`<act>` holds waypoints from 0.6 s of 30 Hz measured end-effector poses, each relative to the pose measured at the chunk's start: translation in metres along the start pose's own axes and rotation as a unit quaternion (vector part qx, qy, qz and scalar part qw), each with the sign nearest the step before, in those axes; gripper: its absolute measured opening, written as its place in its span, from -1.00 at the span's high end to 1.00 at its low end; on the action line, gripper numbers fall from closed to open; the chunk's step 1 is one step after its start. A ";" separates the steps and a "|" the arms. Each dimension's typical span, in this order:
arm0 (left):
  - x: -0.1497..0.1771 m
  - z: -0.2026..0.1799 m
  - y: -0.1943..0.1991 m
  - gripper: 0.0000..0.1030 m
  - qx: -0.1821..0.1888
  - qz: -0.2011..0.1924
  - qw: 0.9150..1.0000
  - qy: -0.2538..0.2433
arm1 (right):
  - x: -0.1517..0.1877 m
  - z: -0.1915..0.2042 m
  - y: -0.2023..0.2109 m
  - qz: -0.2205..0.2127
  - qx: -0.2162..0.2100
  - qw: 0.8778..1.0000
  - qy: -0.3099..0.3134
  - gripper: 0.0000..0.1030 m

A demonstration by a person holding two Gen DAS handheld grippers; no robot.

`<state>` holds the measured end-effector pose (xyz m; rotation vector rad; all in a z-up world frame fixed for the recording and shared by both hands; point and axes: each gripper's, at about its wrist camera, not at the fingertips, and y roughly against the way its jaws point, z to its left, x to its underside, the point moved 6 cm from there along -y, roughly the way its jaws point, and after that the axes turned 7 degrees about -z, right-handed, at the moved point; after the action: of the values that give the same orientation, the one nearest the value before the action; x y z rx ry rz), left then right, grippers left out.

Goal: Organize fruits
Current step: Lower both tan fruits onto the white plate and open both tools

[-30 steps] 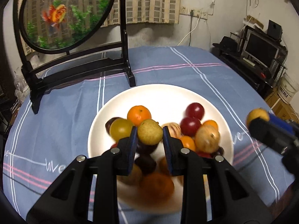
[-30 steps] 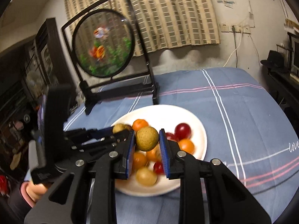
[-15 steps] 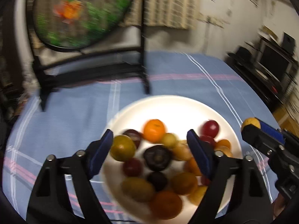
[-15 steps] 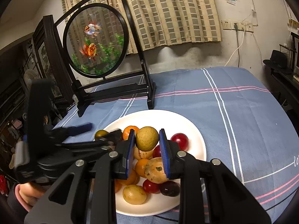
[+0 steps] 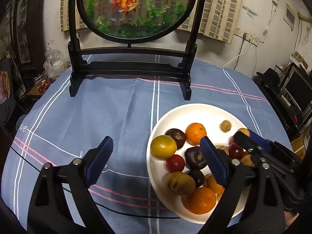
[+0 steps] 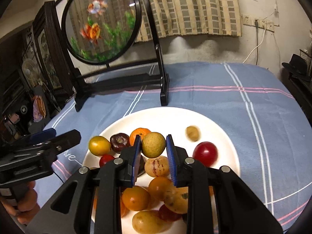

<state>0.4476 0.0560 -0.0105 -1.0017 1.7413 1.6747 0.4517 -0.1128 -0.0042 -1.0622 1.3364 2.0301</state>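
Because it is small, round and firm, the yellow-green fruit [image 6: 153, 144] is best held at its middle, where it is gripped now by the right claw [image 6: 153, 157] above the white round plate [image 6: 224, 142]. The left claw [image 5: 156, 160], shut on a fruit a second ago, is now wide and empty over the blue tabletop [image 5: 97, 113].

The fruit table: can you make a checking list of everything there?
Surface: blue striped tablecloth.
Job's things: white plate piled with fruit; small tan fruit lies apart.
Clutter: goldfish screen on black stand.
Grippers: left gripper open, beside the plate; right gripper shut on a yellow-green fruit.
Cables: thin black cable across the cloth; white wall cord.
Surroundings: checked curtain, monitor.
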 end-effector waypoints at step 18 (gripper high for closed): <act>-0.004 -0.018 0.029 -0.84 -0.002 -0.029 0.999 -0.030 | 0.006 0.000 0.047 -0.006 0.013 1.000 0.022 -0.37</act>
<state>0.4293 0.0376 0.0122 -0.9831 1.6551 1.6566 0.4130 -0.1320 0.0164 -1.1076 1.3717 1.9866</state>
